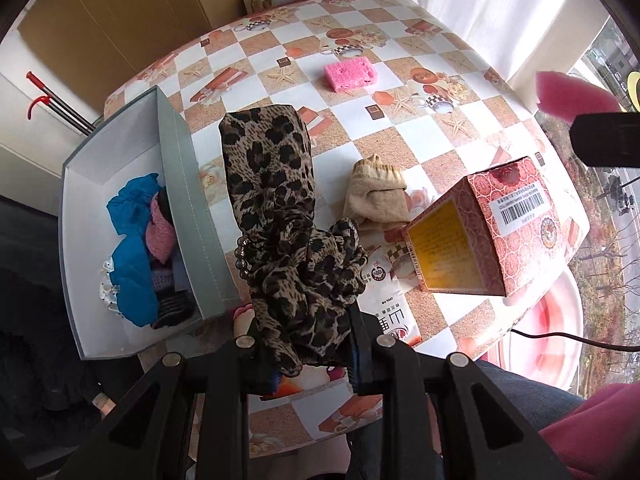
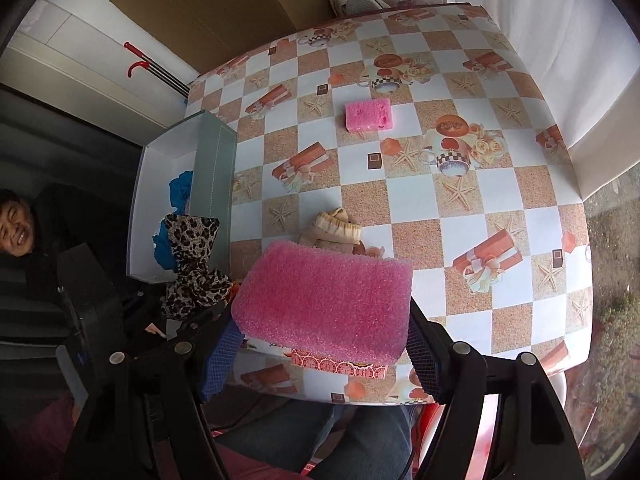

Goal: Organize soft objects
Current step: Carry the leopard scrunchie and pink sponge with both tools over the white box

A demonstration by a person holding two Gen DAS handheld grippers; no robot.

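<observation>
The left claw [image 1: 308, 344] is clamped on the leopard scarf [image 1: 280, 216], so it should swing left over the gray box [image 1: 192, 208] before letting go, while the right claw [image 2: 324, 332] squeezes a pink sponge [image 2: 328, 304] above the counter [image 2: 500, 208].

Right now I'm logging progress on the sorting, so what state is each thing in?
left gripper: shut on leopard-print scarf, lifted
leopard-print scarf: bunched, hanging from the fingers
right gripper: shut on large pink sponge
large pink sponge: held above the table
small pink sponge: lying loose on the table
beige sock: crumpled on the table
grey storage box: open, holding blue and pink fabrics
red patterned carton: open, on its side
</observation>
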